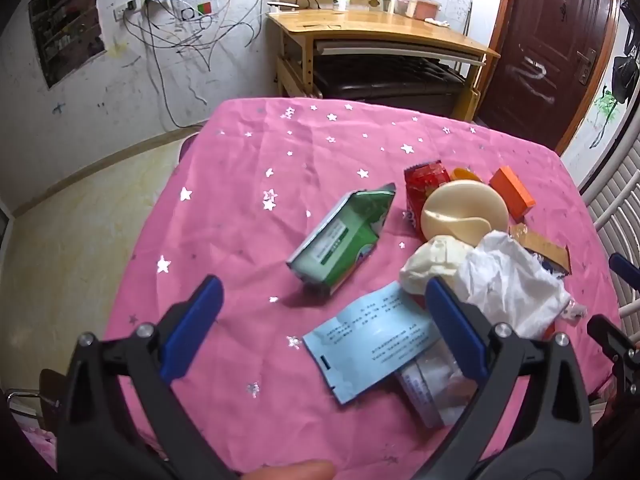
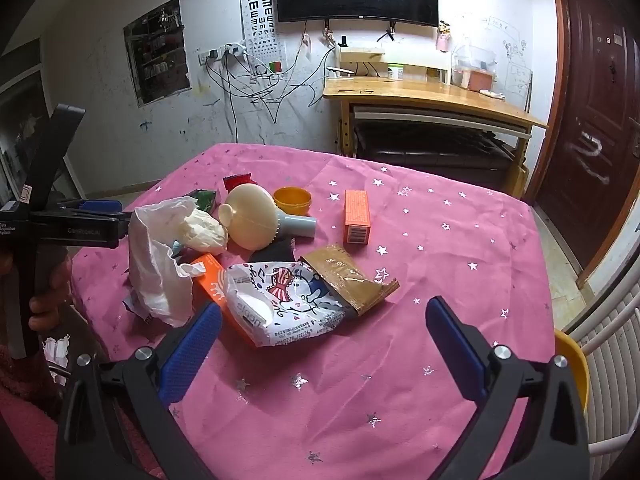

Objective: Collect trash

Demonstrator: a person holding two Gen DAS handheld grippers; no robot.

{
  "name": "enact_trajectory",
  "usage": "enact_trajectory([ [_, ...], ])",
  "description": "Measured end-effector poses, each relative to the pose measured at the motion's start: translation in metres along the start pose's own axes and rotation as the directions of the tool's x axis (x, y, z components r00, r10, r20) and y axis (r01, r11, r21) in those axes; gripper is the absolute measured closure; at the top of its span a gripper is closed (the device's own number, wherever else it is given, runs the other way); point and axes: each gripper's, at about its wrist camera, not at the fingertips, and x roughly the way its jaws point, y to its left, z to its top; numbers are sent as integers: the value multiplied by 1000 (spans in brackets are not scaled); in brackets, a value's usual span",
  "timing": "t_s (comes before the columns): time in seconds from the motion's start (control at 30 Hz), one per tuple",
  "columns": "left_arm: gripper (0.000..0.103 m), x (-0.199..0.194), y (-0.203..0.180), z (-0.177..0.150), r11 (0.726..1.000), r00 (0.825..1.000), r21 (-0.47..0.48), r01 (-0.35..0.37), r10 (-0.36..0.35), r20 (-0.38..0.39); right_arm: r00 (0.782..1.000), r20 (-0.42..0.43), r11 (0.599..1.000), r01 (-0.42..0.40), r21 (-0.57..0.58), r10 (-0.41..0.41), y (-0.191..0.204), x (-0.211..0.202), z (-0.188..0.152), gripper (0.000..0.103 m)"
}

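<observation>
Trash lies on a pink starred tablecloth (image 1: 280,184). In the left wrist view, my left gripper (image 1: 324,304) is open above a light blue packet (image 1: 372,336), with a green pouch (image 1: 344,236) just beyond. A white plastic bag (image 1: 512,280), a cream round lid (image 1: 466,208), a red wrapper (image 1: 426,180) and an orange box (image 1: 514,190) lie to the right. In the right wrist view, my right gripper (image 2: 324,316) is open and empty above a white cartoon wrapper (image 2: 288,304) and a brown packet (image 2: 352,280). The left gripper (image 2: 100,216) shows at the left, by the white bag (image 2: 156,256).
A wooden desk (image 2: 432,96) stands behind the table, with a dark door (image 2: 592,120) at the right. A white radiator (image 2: 612,360) and a yellow chair edge (image 2: 576,364) flank the table's right side. A yellow cup (image 2: 292,200) and an upright orange box (image 2: 357,216) stand mid-table.
</observation>
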Motion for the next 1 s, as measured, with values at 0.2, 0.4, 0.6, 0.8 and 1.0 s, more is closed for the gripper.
enact_trajectory([
  [0.2,6,1,0,0,1000,1000,-2,0,0,1,1000,-3,1000,1,-4,-1,1,1,0,7],
  [0.4,6,0,0,0,1000,1000,0,1,-1,0,1000,-7,1000,8,-6,-8,2,2,0,7],
  [0.6,6,0,0,0,1000,1000,2,0,0,1,1000,-6,1000,5,-4,-5,1,2,0,7],
  [0.8,6,0,0,1,1000,1000,1,-1,1,2,1000,-7,1000,4,-5,-4,2,3,-2,7],
  [1.0,6,0,0,0,1000,1000,3,0,0,2,1000,-7,1000,5,-6,-5,3,2,-1,7],
])
